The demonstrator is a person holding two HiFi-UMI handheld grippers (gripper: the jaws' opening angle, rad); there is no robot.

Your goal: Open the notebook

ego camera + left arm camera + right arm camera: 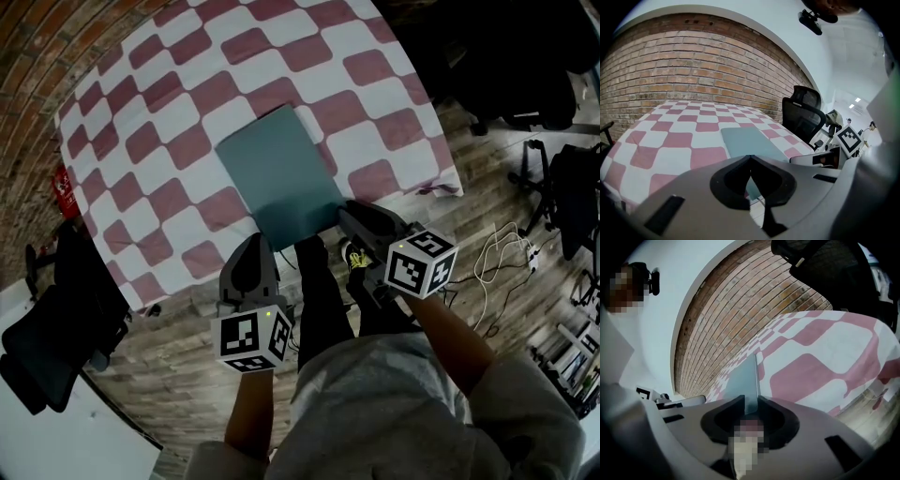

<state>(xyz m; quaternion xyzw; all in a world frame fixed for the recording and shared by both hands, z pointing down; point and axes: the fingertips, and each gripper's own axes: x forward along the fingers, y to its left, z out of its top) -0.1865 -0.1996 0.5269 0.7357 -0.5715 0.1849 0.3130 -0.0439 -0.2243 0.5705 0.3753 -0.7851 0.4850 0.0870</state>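
A closed teal notebook (279, 173) lies flat on the red-and-white checked tablecloth (169, 131), close to the table's near edge. My right gripper (345, 211) is at the notebook's near right corner. In the right gripper view the jaws (750, 401) stand apart, rolled on their side, with the notebook's (749, 378) edge showing in the gap between them. My left gripper (254, 242) hangs just off the table's near edge, left of the notebook's near corner and apart from it. Its tips (750, 158) meet, holding nothing, with the notebook (747, 140) ahead of them.
A black office chair (56, 319) stands left of the table, and more dark chairs (525, 66) at the right. Cables (506, 253) lie on the wooden floor. A brick wall (693, 61) runs behind the table. The person's legs (319, 291) are between the grippers.
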